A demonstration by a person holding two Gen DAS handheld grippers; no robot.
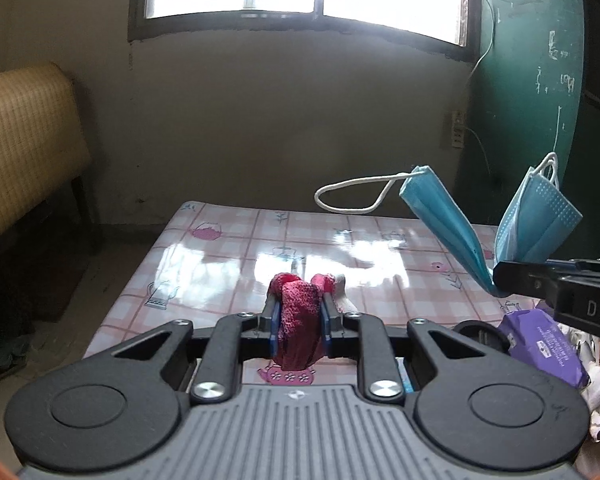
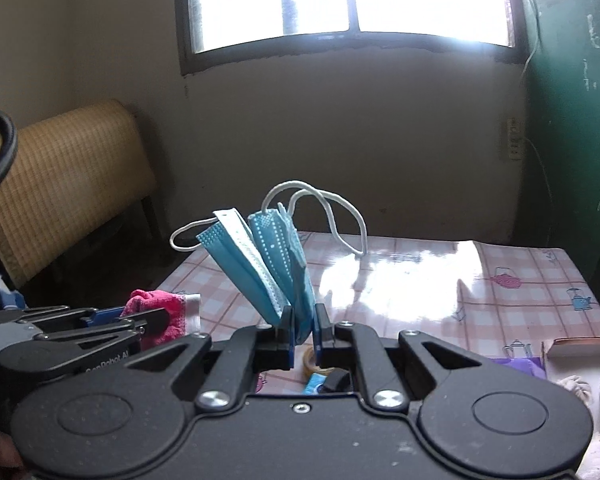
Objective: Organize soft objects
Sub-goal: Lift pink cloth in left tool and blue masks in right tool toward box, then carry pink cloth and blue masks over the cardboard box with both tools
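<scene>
Left wrist view: left hand-held gripper (image 1: 300, 312) clamped on a limp red cloth (image 1: 299, 322); right hand-held gripper (image 2: 303, 330) pinches a light, floppy blue mask (image 2: 268, 264) mid-fold above the table (image 2: 420, 276).

Landmark tabletop (image 1: 228, 248): cloth (image 1: 300, 320) above its near edge, mask (image 1: 440, 216) up right of cloth, packet (image 1: 548, 348) at right edge (bench (image 1: 20, 152) beyond left side).

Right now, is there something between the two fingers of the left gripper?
Yes. The left wrist view shows a pink fuzzy cloth squeezed between the fingers of the left gripper, above the checked tablecloth.
</scene>
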